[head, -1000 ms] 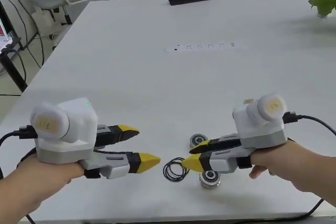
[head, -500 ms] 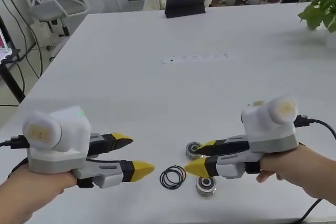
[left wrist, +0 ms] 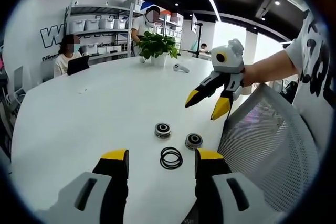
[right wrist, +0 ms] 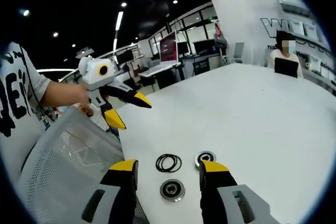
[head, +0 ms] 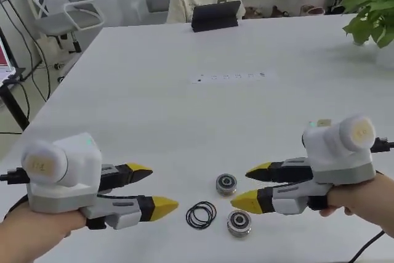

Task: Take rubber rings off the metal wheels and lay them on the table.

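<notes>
Head view. Shows the left gripper (head: 164, 186) at lower left, jaws apart and empty, and the right gripper (head: 240, 188) at lower right, likewise spread on nothing. Places the rubber rings (head: 201, 214) low at centre, flat on the white table (head: 184, 109) in a small loose stack, with two metal wheels (head: 226, 183) just beside them to the right, one higher, one lower.

Left gripper view. Frames the rings at centre, just above the parted jaws at the bottom edge, wheels just above and to the right.

Right gripper view. Puts the rings at lower centre, one wheel right of them, one below.

Probably light, thin, floppy, stretchy and grippy; best pinched by one strand at the outer edge. Wheels likely stiff, heavier, smooth, apt to roll; better clamped across the rim. Cannot tell whether any ring sits on a wheel.
</notes>
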